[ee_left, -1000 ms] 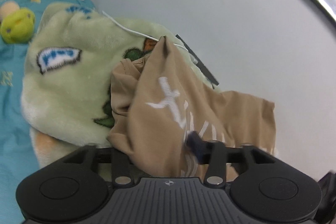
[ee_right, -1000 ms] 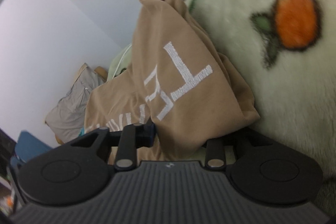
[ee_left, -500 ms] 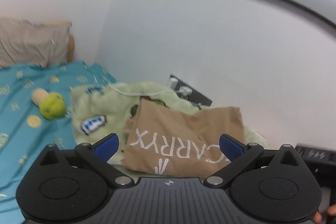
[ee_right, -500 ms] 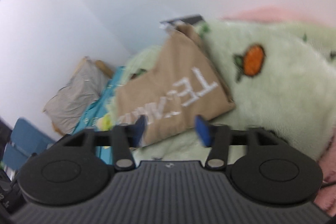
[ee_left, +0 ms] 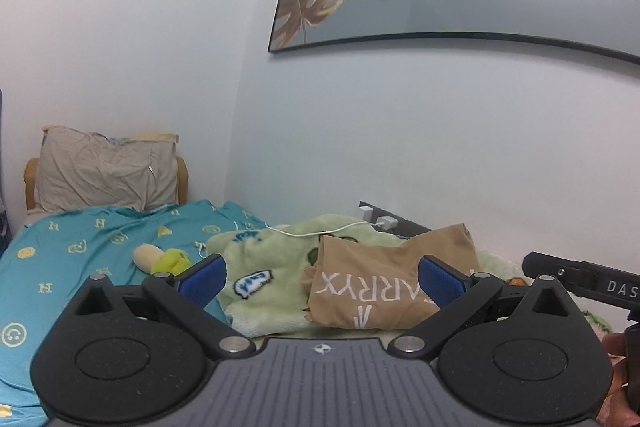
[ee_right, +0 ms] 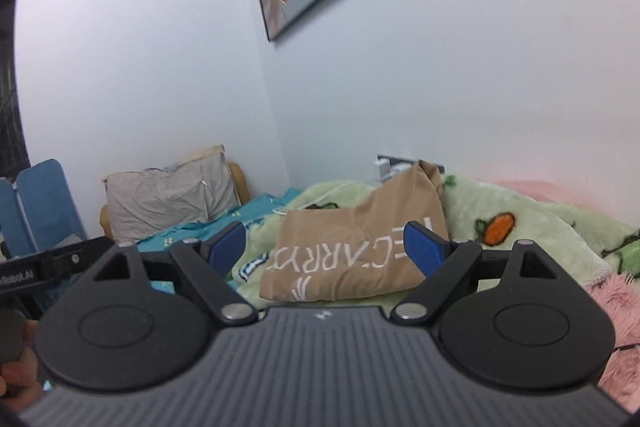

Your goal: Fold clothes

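Both the left claw (ee_left: 322,277) and the right claw (ee_right: 326,247) gape wide, holding nothing. The folded tan T-shirt (ee_left: 394,277) lies on the green fleece blanket (ee_left: 276,267) atop the bed (ee_left: 80,251).

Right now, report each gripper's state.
Left gripper: open, holding nothing; tan shirt lies beyond it.
Right gripper: open, holding nothing.
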`<state>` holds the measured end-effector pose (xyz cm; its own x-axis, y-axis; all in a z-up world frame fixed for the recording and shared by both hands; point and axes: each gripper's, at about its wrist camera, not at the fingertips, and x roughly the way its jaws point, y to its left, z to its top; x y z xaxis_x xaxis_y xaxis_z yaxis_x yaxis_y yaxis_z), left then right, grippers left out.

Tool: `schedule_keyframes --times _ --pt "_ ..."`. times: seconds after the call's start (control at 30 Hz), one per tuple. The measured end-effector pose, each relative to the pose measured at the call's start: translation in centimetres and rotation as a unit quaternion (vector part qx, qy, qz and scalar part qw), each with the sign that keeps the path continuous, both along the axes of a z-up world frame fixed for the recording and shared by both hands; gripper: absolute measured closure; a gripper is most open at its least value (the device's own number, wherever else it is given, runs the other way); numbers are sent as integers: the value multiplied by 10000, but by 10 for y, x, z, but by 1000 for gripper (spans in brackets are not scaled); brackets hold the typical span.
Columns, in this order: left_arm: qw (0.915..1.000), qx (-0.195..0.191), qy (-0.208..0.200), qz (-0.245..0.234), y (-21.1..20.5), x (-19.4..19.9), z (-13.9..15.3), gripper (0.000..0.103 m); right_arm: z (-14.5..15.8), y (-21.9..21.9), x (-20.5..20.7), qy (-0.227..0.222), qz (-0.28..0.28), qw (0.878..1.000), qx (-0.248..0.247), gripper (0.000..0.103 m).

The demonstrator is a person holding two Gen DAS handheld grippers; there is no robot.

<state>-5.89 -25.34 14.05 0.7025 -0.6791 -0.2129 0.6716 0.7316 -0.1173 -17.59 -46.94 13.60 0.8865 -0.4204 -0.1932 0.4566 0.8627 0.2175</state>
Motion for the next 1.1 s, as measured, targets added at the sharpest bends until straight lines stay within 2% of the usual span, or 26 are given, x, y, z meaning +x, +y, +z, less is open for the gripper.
schedule_keyframes --times 0.17,0.33,0.43,0.73,1.1 --pt "9992 86 -394 15 10 -23 -10 0 -6 23 -1 -104 25 9996 -257 16" --pt "9984 45 -571 -16 17 -36 -20 0 -11 43 4 9 -21 9979 -653 16" --pt "9981 24 -617 -45 20 -38 -27 0 -12 52 5 48 -90 9964 -840 15" --pt "9978 119 -656 -22 17 -32 -42 0 -17 64 11 129 -162 9950 -973 16" --pt "9982 14 -593 99 29 -27 -42 0 -16 78 11 121 -190 9937 -1095 16"
